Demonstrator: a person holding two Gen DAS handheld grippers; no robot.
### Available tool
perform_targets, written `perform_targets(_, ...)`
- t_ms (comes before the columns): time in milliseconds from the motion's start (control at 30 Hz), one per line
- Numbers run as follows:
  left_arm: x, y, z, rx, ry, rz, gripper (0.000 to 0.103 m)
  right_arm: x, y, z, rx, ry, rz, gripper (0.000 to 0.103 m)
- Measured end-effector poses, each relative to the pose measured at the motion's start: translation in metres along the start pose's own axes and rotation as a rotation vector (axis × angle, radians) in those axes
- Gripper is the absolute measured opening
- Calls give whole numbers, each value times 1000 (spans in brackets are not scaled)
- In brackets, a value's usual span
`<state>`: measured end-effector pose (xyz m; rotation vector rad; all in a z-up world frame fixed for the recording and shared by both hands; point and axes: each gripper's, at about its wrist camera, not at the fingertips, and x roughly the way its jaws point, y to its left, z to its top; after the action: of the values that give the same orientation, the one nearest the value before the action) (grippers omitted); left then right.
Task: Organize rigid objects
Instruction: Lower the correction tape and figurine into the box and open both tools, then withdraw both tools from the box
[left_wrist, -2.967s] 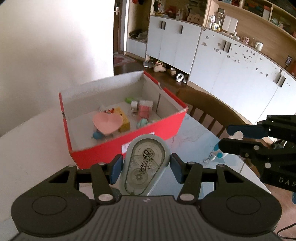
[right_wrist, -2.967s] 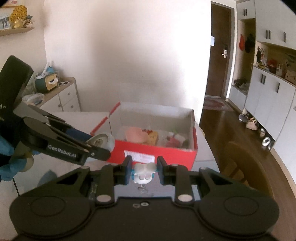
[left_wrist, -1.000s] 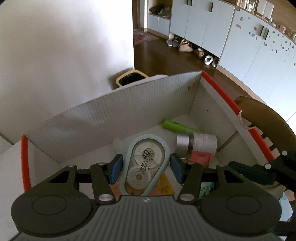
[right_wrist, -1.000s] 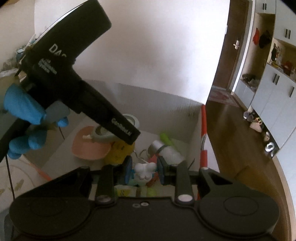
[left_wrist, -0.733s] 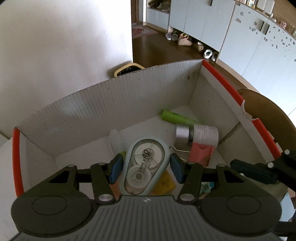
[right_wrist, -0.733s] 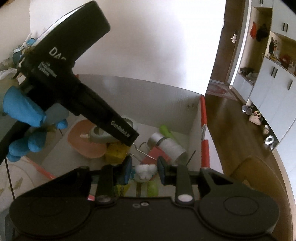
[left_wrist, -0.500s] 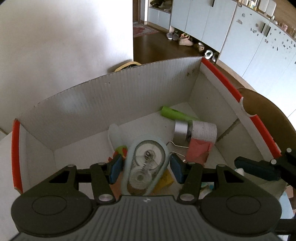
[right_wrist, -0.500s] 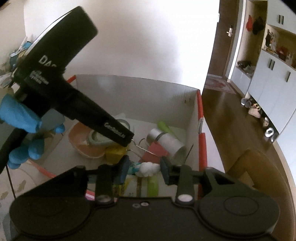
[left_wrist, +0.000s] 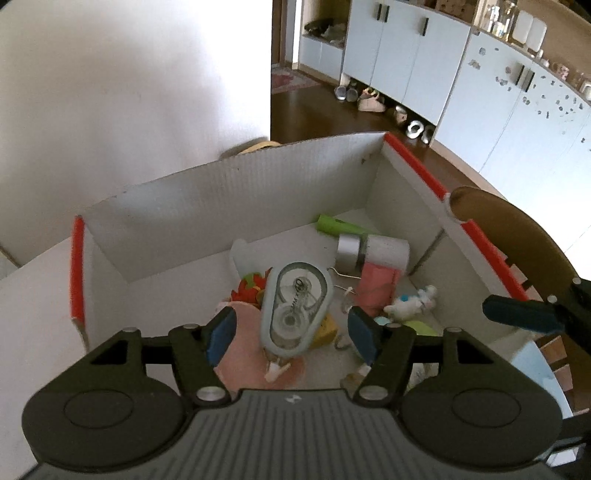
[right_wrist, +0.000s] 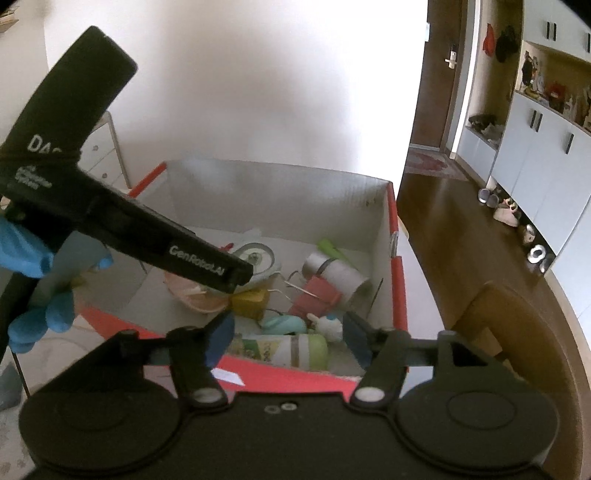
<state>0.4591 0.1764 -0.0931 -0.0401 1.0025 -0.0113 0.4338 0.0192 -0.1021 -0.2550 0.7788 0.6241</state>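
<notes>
Both grippers sit over the red box (left_wrist: 413, 166) with jaws that just opened wide and grip nothing. The correction tape (left_wrist: 295, 306) lies loose between and just beyond the left gripper (left_wrist: 291, 334) pads, over the pink dish (left_wrist: 240, 343). The little white toy (right_wrist: 328, 325) lies on the box floor just ahead of the right gripper (right_wrist: 288, 338), touching neither pad.

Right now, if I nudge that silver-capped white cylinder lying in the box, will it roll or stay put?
The white cylinder lies on its side, so it would probably roll if free. The pink block rests against it and the box wall stands close, so it likely wouldn't travel far. It looks rigid and smooth, possibly slippery.
</notes>
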Motion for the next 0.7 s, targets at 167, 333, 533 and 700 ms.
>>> perform_targets(167, -24, -2, -9, 9, -38, -12, 72, -15, 2, 1, 10, -21, -12, 70)
perform_targets(333, -46, 0, -20, 2, -68, -19, 72, -32, 3, 0, 25, -43, -23, 78)
perform_targets(533, -70, 1, -36, 4, -96, -11, 75, -53, 3, -6, 47, -79, -26, 85)
perform_targets(700, -90, 2, -52, 0, -127, -22, 79, -71, 7, -13, 51, -115, -30, 91)
